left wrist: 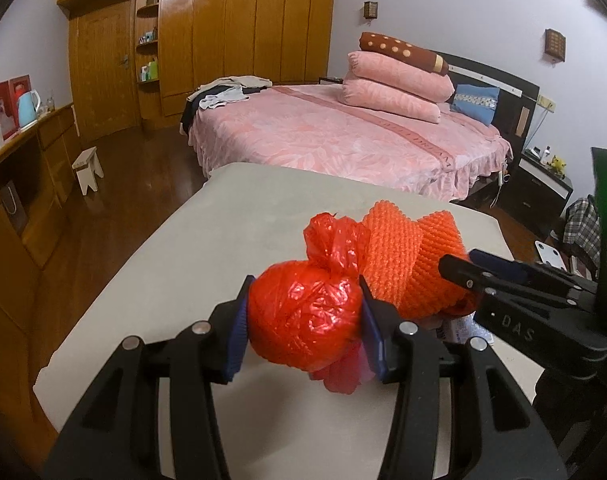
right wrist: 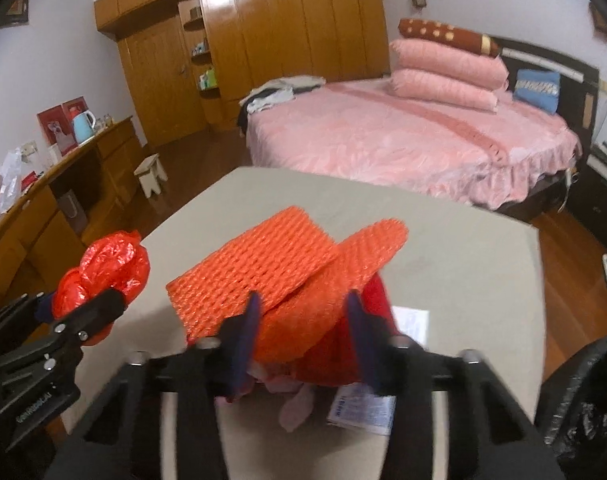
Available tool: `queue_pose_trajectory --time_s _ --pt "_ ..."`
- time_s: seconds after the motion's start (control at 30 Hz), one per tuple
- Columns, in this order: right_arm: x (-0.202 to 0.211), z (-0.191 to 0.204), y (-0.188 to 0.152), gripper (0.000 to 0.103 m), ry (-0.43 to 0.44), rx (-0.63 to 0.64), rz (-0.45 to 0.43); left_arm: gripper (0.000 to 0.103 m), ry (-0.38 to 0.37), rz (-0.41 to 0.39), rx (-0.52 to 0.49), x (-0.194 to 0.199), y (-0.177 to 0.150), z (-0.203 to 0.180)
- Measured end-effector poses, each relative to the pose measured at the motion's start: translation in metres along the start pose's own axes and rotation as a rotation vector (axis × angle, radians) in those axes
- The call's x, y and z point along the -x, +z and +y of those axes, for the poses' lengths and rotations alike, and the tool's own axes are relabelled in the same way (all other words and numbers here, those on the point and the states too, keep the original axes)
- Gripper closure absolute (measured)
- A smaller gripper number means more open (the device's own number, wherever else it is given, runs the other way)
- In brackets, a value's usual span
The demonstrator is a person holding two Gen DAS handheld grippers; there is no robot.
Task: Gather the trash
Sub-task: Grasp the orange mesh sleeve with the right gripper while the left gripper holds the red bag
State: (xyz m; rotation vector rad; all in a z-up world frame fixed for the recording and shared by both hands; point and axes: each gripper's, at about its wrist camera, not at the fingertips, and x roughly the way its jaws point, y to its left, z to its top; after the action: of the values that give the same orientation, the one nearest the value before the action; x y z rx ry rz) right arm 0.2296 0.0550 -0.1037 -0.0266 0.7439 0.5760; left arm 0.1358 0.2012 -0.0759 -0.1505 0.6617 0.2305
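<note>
Left tool [left wrist: 303, 316] is gripping red bag [left wrist: 303, 320] above surface [left wrist: 183, 248]; right tool [right wrist: 303, 332] is clamping orange foam [right wrist: 295, 320]. Bin [right wrist: 583, 400] is sitting at 4 o'clock, nearer right hand.

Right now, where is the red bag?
The red bag is clamped in the left gripper above the table, left of the orange foam net.
</note>
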Motion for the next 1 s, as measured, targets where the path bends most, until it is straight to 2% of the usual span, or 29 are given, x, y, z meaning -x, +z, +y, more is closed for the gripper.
queue_pose_trajectory --time_s 0.13,0.43,0.63,0.93,1.0 --pt "0.011 0.000 -0.001 0.087 0.032 0.001 -0.013 0.056 -0.004 0.002 -0.001 0.002 -0.002 0.001" --pt "0.056 -0.008 0.000 0.087 0.040 0.014 -0.083 0.056 -0.028 -0.023 -0.006 0.016 0.000 -0.009" --pt "0.078 -0.019 -0.005 0.089 0.034 0.011 -0.094 0.056 -0.055 -0.036 -0.024 0.026 0.001 -0.024" --pt "0.050 -0.038 -0.020 0.089 -0.005 0.006 -0.003 0.056 -0.063 0.006 -0.044 0.016 -0.018 -0.037" --pt "0.040 -0.040 -0.021 0.085 -0.003 0.008 0.025 0.056 -0.056 0.012 -0.045 0.012 -0.020 -0.036"
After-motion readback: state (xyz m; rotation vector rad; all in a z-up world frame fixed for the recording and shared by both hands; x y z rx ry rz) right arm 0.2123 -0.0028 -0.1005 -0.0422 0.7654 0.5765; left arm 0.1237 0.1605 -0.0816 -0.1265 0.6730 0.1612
